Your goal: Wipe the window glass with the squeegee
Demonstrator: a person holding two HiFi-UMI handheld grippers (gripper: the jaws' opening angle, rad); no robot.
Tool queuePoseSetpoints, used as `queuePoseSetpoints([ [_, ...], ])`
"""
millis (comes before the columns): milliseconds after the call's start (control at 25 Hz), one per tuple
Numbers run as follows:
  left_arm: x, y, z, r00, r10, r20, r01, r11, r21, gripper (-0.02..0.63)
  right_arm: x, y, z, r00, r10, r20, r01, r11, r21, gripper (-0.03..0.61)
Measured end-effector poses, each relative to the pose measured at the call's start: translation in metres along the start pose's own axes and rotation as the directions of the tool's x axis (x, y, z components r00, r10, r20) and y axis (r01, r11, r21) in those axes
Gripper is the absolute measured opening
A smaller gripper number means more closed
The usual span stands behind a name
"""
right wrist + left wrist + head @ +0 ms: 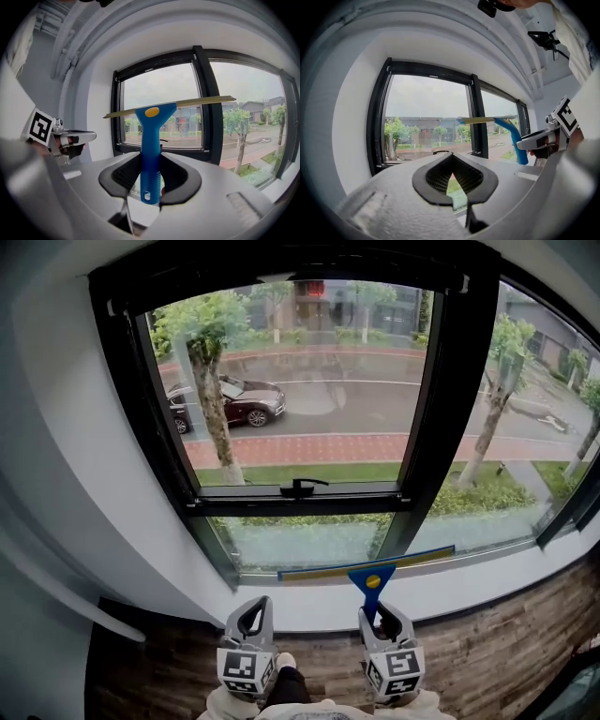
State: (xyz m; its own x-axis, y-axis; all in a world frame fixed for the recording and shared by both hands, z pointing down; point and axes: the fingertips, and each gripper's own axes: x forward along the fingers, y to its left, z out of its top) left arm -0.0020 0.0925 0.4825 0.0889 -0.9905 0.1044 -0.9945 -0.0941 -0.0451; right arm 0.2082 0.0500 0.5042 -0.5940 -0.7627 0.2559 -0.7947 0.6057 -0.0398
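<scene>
The squeegee (372,579) has a blue handle and a long yellow blade. Its blade lies along the bottom edge of the lower window pane (300,542), just above the white sill (469,585); whether it touches the glass I cannot tell. My right gripper (382,619) is shut on the handle, which stands upright between the jaws in the right gripper view, squeegee (151,140), gripper (151,177). My left gripper (251,619) hangs to its left, shut and empty (451,161). The left gripper view also catches the squeegee (512,133) at the right.
The big upper pane (309,399) sits in a black frame with a black latch handle (300,487) on its lower rail. A thick black mullion (452,399) divides it from the right pane. Below the sill lies dark wooden flooring (511,652).
</scene>
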Motion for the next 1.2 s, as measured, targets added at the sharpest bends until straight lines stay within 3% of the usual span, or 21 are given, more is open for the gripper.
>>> queuePoseSetpoints([
  [280,0.075,0.045,0.000,0.999,-0.037,0.011,0.037,0.999,-0.004,0.000,0.080,-0.007,0.024,1.000,-0.024,0.018,0.024,1.000,-0.016,0.132],
  [760,0.179,0.151,0.033,0.995,-0.091,0.045,0.090,0.996,0.029,0.000,0.216,0.008,0.085,0.995,-0.083,0.060,0.083,0.997,-0.002,0.132],
  [1200,0.236,0.167,0.059,0.993,-0.099,0.062,0.098,0.995,0.016,0.000,0.257,-0.023,0.132,0.989,-0.095,0.110,0.096,0.995,-0.001,0.132],
])
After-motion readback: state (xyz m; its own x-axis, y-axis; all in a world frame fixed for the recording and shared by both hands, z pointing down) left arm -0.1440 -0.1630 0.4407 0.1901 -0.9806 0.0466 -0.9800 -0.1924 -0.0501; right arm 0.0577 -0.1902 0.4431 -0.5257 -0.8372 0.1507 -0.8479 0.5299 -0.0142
